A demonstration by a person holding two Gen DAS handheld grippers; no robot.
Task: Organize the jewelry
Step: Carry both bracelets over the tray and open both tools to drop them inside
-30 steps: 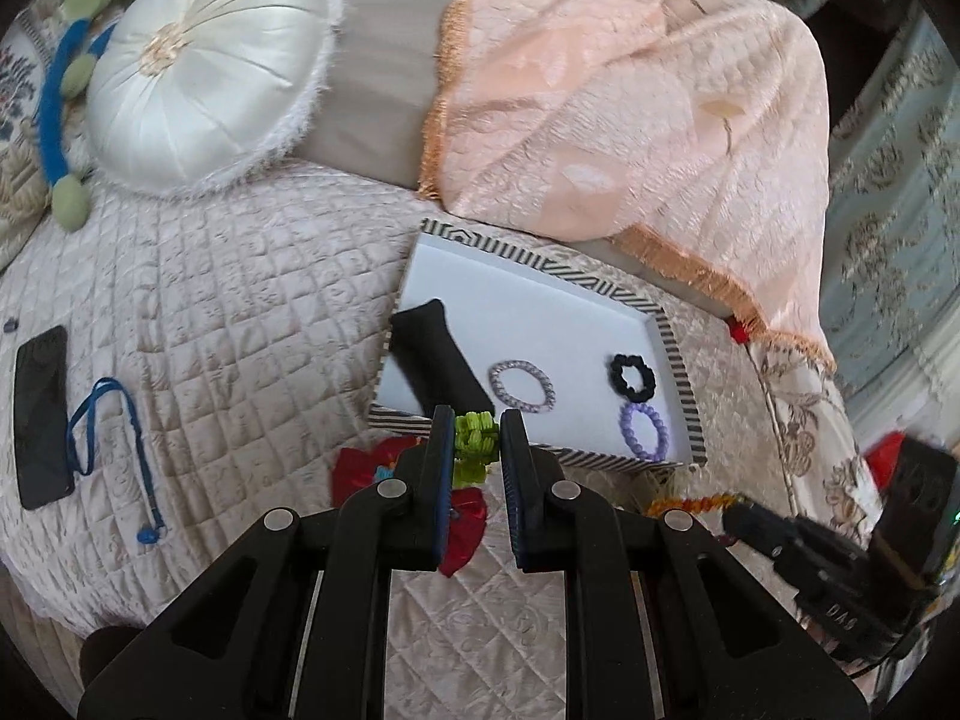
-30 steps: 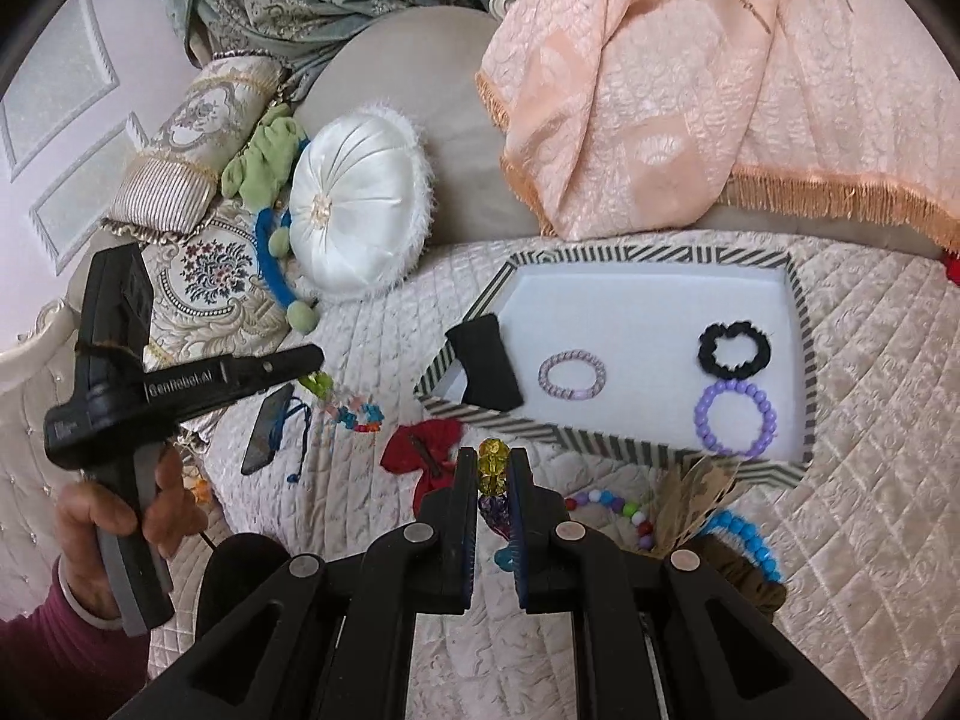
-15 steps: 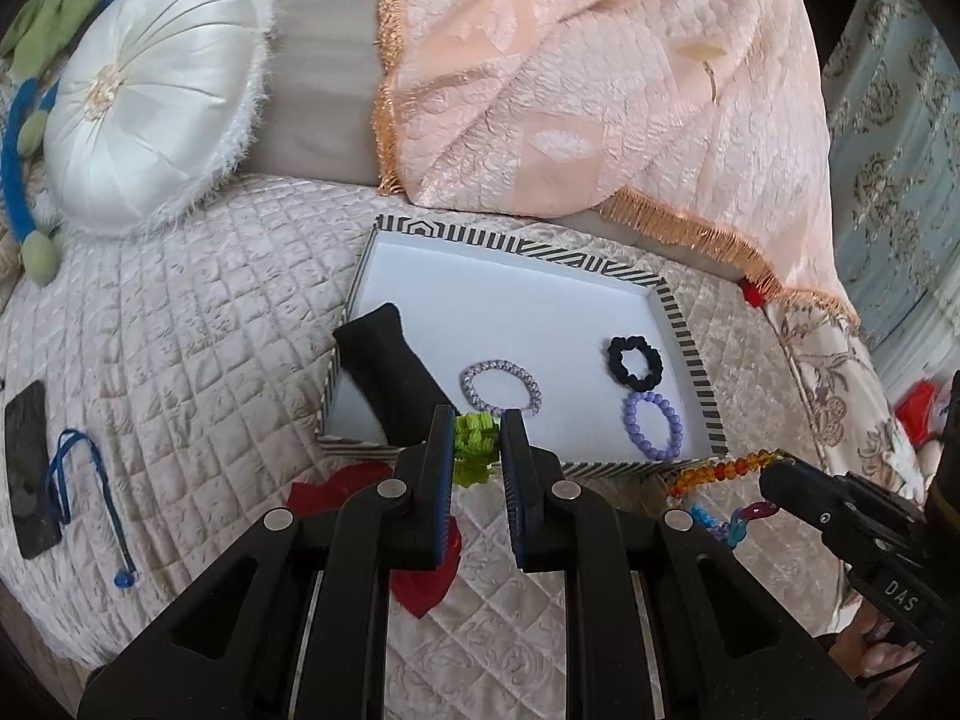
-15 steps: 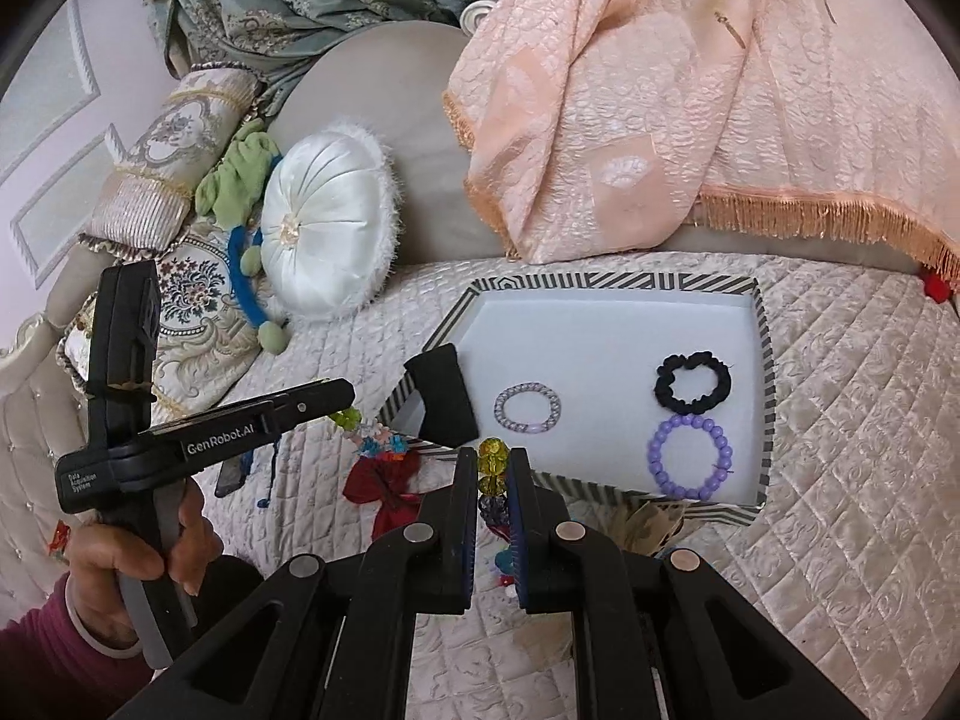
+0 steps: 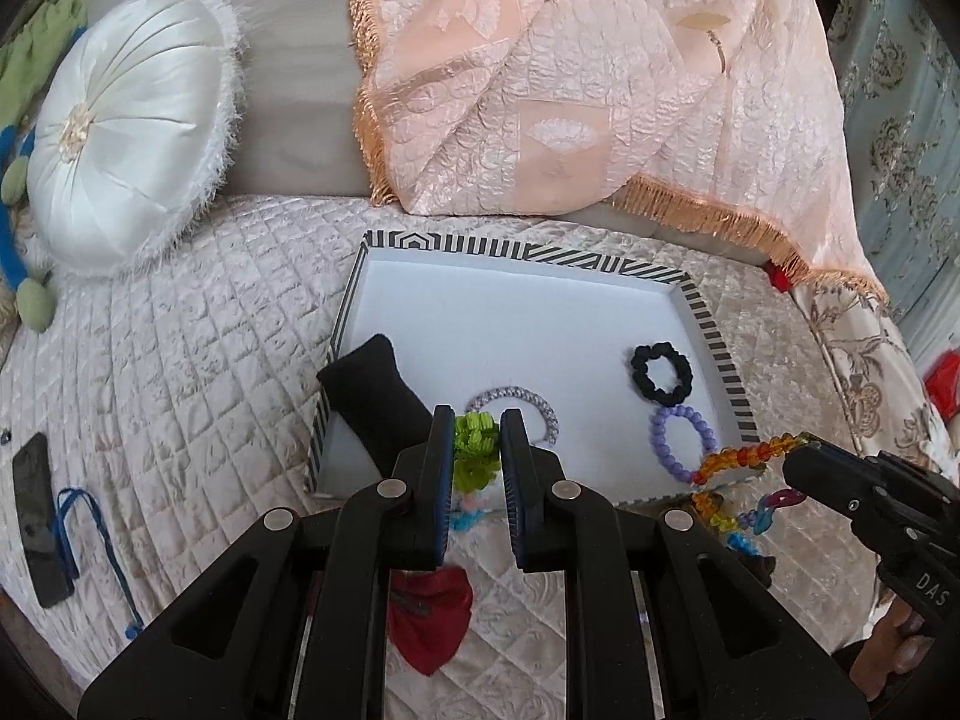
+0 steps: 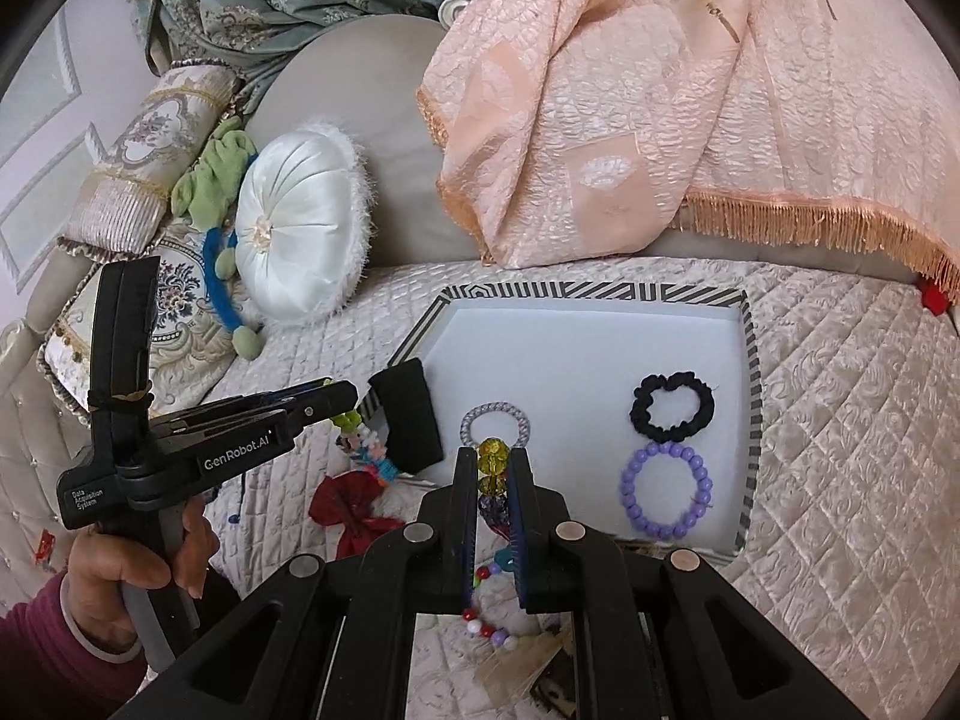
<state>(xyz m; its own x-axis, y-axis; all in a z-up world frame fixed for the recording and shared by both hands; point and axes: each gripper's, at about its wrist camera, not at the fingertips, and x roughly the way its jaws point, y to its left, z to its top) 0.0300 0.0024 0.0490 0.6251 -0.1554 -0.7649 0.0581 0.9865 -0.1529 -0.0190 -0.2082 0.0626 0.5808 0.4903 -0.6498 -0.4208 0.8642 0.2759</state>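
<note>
A white tray with a striped rim lies on the quilted bed. In it are a black cushion, a silvery bracelet, a black scrunchie and a purple bead bracelet. My left gripper hovers at the tray's near edge, shut on a bead bracelet with green beads whose pastel end hangs below. My right gripper is shut on a rainbow bead bracelet, amber beads at the tips. It hovers over the tray's near rim, and its far end is hidden below the fingers.
A red bow lies on the quilt just before the tray. Another bead bracelet rests under my right gripper. A round white pillow sits at the back left, a peach throw behind the tray, and a phone at far left.
Both grippers have moved toward the tray with their bracelets still held. The tray sits larger and more central in both views, and the left gripper has rolled slightly.
</note>
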